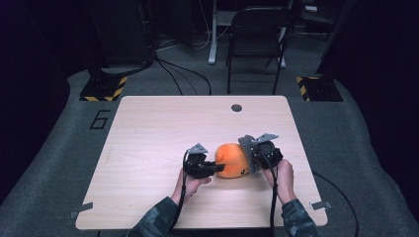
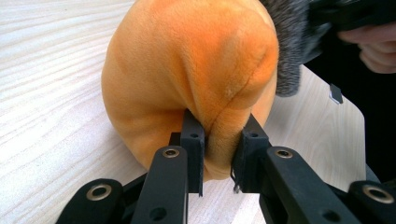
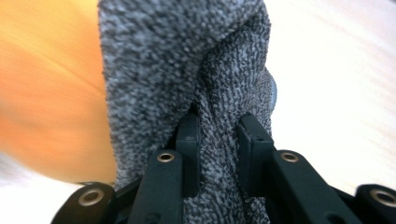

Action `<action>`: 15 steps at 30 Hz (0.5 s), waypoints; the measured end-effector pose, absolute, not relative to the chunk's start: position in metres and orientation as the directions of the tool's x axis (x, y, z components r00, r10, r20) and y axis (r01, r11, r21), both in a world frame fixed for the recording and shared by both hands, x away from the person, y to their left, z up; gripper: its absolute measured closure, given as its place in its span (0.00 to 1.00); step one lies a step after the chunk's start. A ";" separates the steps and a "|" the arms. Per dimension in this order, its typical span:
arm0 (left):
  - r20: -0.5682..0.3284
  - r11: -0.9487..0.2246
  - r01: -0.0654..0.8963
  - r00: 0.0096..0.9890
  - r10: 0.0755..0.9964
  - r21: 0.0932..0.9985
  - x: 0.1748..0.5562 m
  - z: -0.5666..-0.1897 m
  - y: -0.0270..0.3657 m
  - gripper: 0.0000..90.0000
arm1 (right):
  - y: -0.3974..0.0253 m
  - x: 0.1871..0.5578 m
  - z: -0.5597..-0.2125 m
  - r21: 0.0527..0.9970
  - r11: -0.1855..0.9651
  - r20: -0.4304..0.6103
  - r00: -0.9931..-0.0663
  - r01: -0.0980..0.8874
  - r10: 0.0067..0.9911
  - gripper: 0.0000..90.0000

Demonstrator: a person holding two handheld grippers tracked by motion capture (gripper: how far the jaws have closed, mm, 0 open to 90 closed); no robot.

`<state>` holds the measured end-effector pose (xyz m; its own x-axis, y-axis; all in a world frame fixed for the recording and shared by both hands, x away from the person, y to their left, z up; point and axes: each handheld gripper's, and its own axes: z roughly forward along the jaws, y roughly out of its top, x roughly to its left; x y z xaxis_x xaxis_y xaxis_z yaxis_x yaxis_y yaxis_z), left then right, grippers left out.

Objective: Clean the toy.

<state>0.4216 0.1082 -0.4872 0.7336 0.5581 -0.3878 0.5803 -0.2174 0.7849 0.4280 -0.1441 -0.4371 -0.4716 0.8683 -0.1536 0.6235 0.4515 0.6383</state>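
Toy: orange plush (image 1: 231, 160) sits on the table (image 1: 148, 128) near its front edge, right of centre.
Left gripper (image 2: 218, 156): jaws pinched on a fold of orange fabric.
Right gripper (image 3: 218, 140): jaws clamped on the grey knit cover (image 3: 187, 60).
Axis: plush lies between both grippers, cover at its right end; pulling apart looks likely next.

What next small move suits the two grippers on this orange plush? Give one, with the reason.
Probably draw the right gripper slowly away from the left gripper: its jaws pinch the grey fabric, while the left's jaws pinch a fold of the orange plush, so the two pieces may separate.
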 end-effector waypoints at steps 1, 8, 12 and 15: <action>-0.387 -0.217 0.580 0.734 0.558 0.786 0.422 -0.487 0.108 0.86 | -0.147 0.431 -0.442 0.635 0.449 -0.154 -0.466 0.629 0.871 0.81; -0.381 -0.225 0.574 0.740 0.555 0.787 0.422 -0.487 0.109 0.86 | -0.162 0.445 -0.467 0.562 0.421 -0.108 -0.442 0.712 0.891 0.81; -0.378 -0.221 0.572 0.738 0.559 0.790 0.423 -0.488 0.111 0.86 | -0.163 0.436 -0.436 0.627 0.410 -0.116 -0.441 0.662 0.890 0.81; -0.374 -0.223 0.567 0.741 0.558 0.793 0.423 -0.488 0.111 0.86 | -0.154 0.422 -0.408 0.687 0.405 -0.113 -0.461 0.604 0.880 0.81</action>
